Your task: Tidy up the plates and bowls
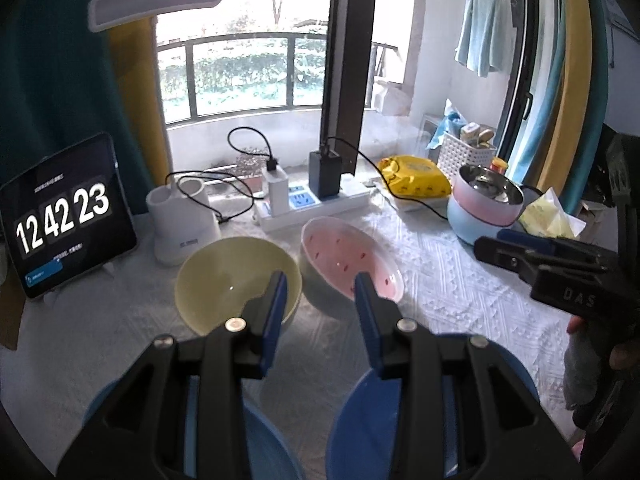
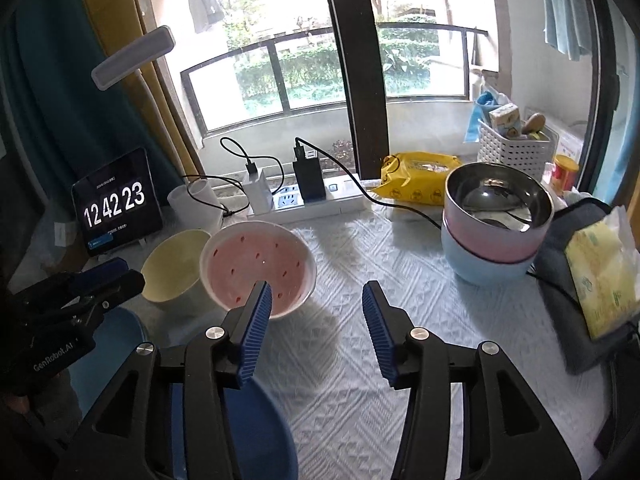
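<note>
Now your left gripper (image 1: 320, 280) has its blue-padded fingers apart and empty, and it points at the gap between the pale yellow round bowl (image 1: 236, 280) and the pink bowl with red seed marks and a pale green outside (image 1: 348, 264). These two stand side by side on the desk with the white textured cloth (image 1: 460, 280), almost touching, the yellow one to the left of your fingers and the pink one to the right. Your right gripper (image 2: 316, 300) is also open and holds nothing; its left finger overlaps the near rim of the pink bowl in the view, so I judge this hand is the nearer one to it. Round bowls have no long axis; both open upward, the pink one seems slightly tilted. Two blue plates (image 1: 400, 408) lie under your left gripper, close to you. The stacked pink and light blue bowls with steel lining (image 2: 492, 236) stand well apart, far right.
</note>
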`<act>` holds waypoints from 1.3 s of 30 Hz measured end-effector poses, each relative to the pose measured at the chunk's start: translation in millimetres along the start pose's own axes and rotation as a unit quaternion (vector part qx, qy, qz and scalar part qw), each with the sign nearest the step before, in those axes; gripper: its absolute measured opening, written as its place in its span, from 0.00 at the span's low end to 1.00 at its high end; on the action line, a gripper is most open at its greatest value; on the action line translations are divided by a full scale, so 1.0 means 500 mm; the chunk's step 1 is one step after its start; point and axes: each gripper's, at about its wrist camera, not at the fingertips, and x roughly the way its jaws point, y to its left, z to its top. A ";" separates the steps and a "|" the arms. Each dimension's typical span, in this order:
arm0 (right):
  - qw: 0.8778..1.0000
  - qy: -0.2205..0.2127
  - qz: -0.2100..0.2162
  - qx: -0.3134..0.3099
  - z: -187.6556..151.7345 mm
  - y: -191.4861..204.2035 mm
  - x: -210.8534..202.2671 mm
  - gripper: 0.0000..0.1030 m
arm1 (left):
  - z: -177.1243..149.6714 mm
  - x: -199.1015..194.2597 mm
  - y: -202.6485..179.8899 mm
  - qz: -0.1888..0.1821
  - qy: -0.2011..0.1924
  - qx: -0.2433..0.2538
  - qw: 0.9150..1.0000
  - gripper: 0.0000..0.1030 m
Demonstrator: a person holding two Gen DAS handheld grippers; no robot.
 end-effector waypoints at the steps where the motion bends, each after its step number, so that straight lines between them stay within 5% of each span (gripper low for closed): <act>1: 1.000 0.002 0.002 0.000 0.003 -0.002 0.007 0.49 | 0.002 0.004 -0.002 -0.001 0.000 0.002 1.000 0.36; 22: 0.994 0.082 0.058 0.032 0.011 -0.049 0.177 0.49 | 0.039 0.150 0.015 -0.002 0.104 -0.023 0.994 0.36; 33: 0.980 0.141 0.114 0.076 0.003 -0.064 0.255 0.48 | 0.048 0.180 0.025 -0.020 0.116 -0.026 0.993 0.36; 39: 0.976 0.157 0.136 0.068 -0.004 -0.047 0.287 0.31 | 0.050 0.204 0.033 -0.042 0.137 -0.040 0.989 0.35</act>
